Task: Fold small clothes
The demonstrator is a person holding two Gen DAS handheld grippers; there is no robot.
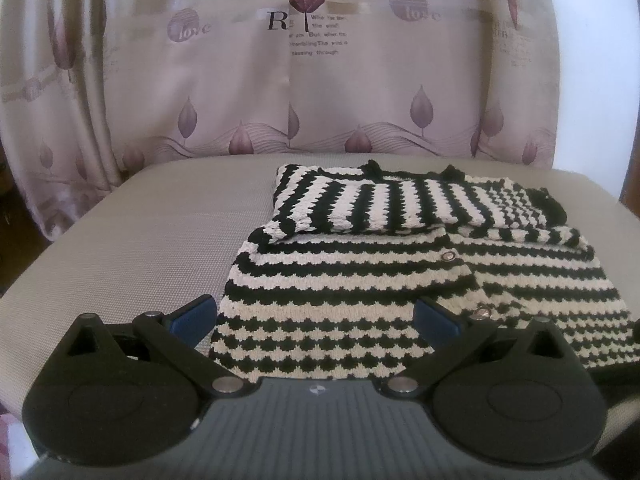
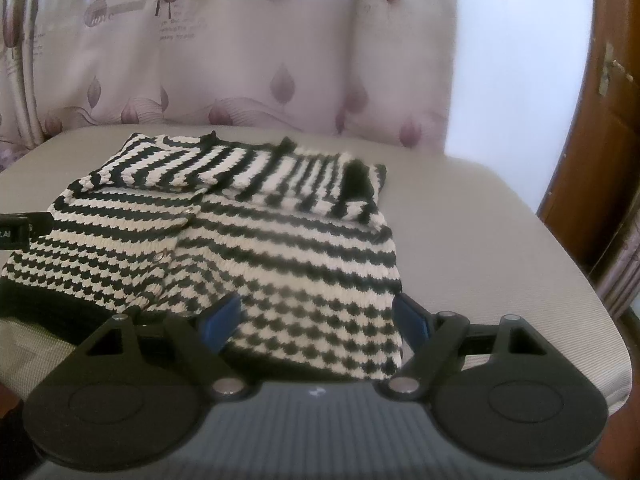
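A black-and-white striped knit cardigan point(image 1: 360, 280) lies flat on the grey cushion point(image 1: 140, 240), both sleeves folded across its chest, snap buttons down the front. My left gripper point(image 1: 316, 320) is open over the cardigan's near left hem, its blue pads point(image 1: 196, 316) apart and holding nothing. In the right wrist view the cardigan point(image 2: 280, 240) lies the same way. My right gripper point(image 2: 318, 320) is open over its near right hem, empty. The left gripper's black body point(image 2: 20, 228) shows at the left edge there.
The cushion's bare surface point(image 2: 480, 240) extends right of the cardigan. A pink leaf-print curtain point(image 1: 280, 80) hangs behind it. A brown wooden door point(image 2: 600, 120) stands at the right.
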